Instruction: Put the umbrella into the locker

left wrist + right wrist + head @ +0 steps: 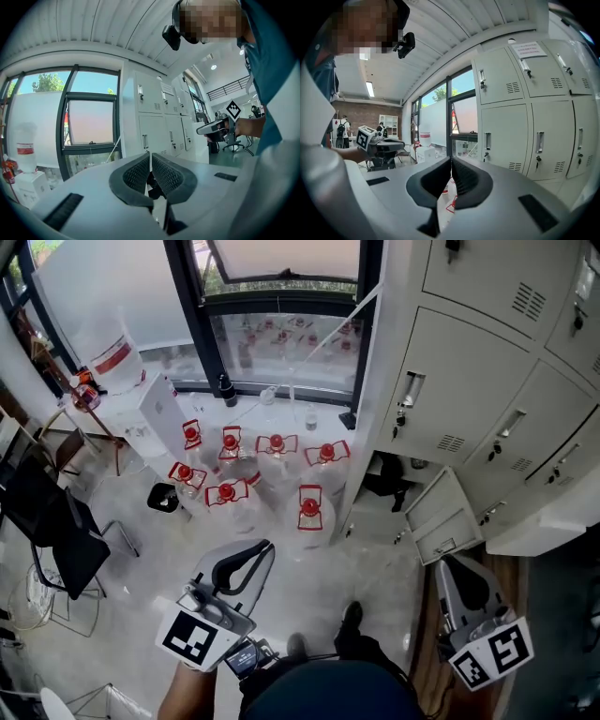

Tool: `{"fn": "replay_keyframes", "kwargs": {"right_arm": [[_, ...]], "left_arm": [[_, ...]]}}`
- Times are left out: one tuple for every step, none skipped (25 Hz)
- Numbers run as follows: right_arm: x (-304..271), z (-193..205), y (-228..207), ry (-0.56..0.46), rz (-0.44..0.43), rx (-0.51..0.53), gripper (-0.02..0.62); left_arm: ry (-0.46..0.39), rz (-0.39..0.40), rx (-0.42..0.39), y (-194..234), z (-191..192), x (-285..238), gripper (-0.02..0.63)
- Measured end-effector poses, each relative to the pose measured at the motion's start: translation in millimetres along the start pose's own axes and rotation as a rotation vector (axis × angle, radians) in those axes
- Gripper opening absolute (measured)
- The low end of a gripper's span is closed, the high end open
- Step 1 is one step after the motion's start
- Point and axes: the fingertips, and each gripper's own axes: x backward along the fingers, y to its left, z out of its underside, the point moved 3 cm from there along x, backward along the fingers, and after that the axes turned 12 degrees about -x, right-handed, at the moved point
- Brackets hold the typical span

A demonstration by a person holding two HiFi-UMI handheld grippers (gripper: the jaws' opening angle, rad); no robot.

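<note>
The grey lockers (487, 371) fill the right of the head view. One bottom locker stands with its door (441, 517) swung open. A dark thing (386, 476) lies inside it; whether it is the umbrella I cannot tell. My left gripper (266, 546) is held over the floor in front of me, shut and empty. My right gripper (449, 563) is near the open door, also shut with nothing in it. The left gripper's (150, 155) own view shows its pads together. The right gripper's (450, 160) view shows the same, with closed locker doors (506, 140) beyond.
Several clear water jugs with red caps (277, 446) stand on the floor under the window. A black bin (164, 496), a white box (161, 409) and dark chairs (56, 521) are at the left. My shoes (351, 617) are close to the lockers.
</note>
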Motion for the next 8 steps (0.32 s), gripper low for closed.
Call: {"fn": "replay_keyframes", "kwargs": {"right_arm": [[4.7, -0.4, 3.2, -0.002, 0.001, 0.001, 0.04], [9.3, -0.8, 6.2, -0.004, 0.002, 0.003, 0.04], [14.0, -1.1, 9.3, -0.006, 0.003, 0.004, 0.04], [18.8, -1.1, 12.5, -0.006, 0.004, 0.005, 0.04], [23.6, -0.7, 15.8, -0.006, 0.006, 0.006, 0.04], [28.4, -0.1, 19.1, -0.006, 0.009, 0.007, 0.04], [33.2, 0.8, 22.4, -0.005, 0.011, 0.009, 0.04], [38.0, 1.6, 25.8, -0.005, 0.013, 0.01, 0.04]], "left_arm": [[-0.004, -0.003, -0.002, -1.2, -2.3, 4.6, 0.032], [-0.007, -0.005, -0.005, -2.5, -4.6, 9.1, 0.032], [-0.01, -0.006, -0.006, -3.9, -6.6, 13.5, 0.032], [-0.011, -0.007, -0.006, -5.5, -8.2, 18.1, 0.032], [-0.011, -0.008, -0.006, -7.4, -9.3, 22.9, 0.032], [-0.011, -0.008, -0.007, -9.3, -10.2, 27.7, 0.032], [-0.011, -0.008, -0.007, -11.3, -11.0, 32.6, 0.032], [-0.011, -0.008, -0.008, -13.3, -11.7, 37.4, 0.032]]}}
